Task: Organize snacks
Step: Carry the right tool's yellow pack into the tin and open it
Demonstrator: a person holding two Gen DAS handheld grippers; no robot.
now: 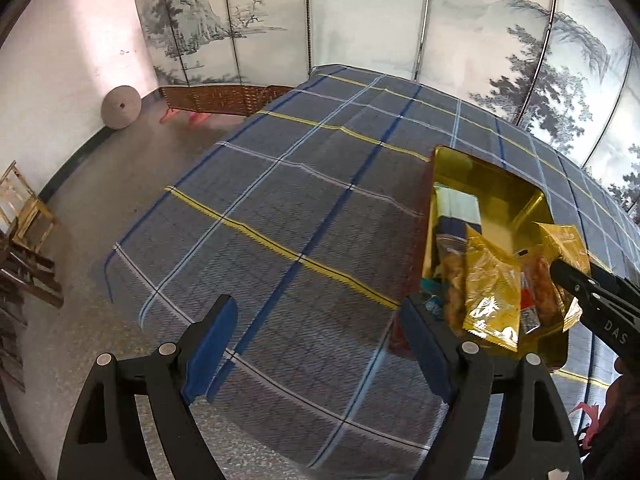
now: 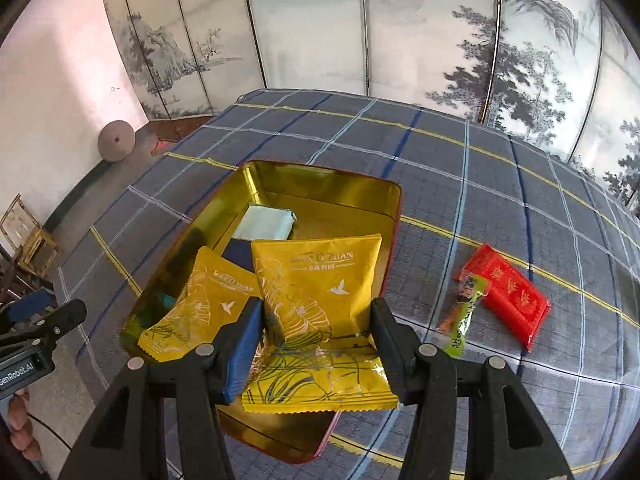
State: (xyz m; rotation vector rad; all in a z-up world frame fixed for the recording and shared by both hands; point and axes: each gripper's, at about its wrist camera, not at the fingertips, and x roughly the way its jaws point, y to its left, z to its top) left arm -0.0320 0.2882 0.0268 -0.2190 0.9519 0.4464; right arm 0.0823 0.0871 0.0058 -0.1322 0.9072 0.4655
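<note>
Right wrist view: the right tool (image 2: 312, 344) is squeezing a yellow bag (image 2: 320, 304) over the gold tin (image 2: 256, 176), already holding several snacks. A red pack (image 2: 508, 296) and green stick (image 2: 464, 320) are waiting on the tabletop (image 2: 440, 152). The left tool (image 1: 316, 344) is hanging apart, empty.

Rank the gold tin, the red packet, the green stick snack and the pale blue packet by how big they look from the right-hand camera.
1. gold tin, by far
2. red packet
3. pale blue packet, though partly hidden and farther away, so second and third are unsure
4. green stick snack
</note>
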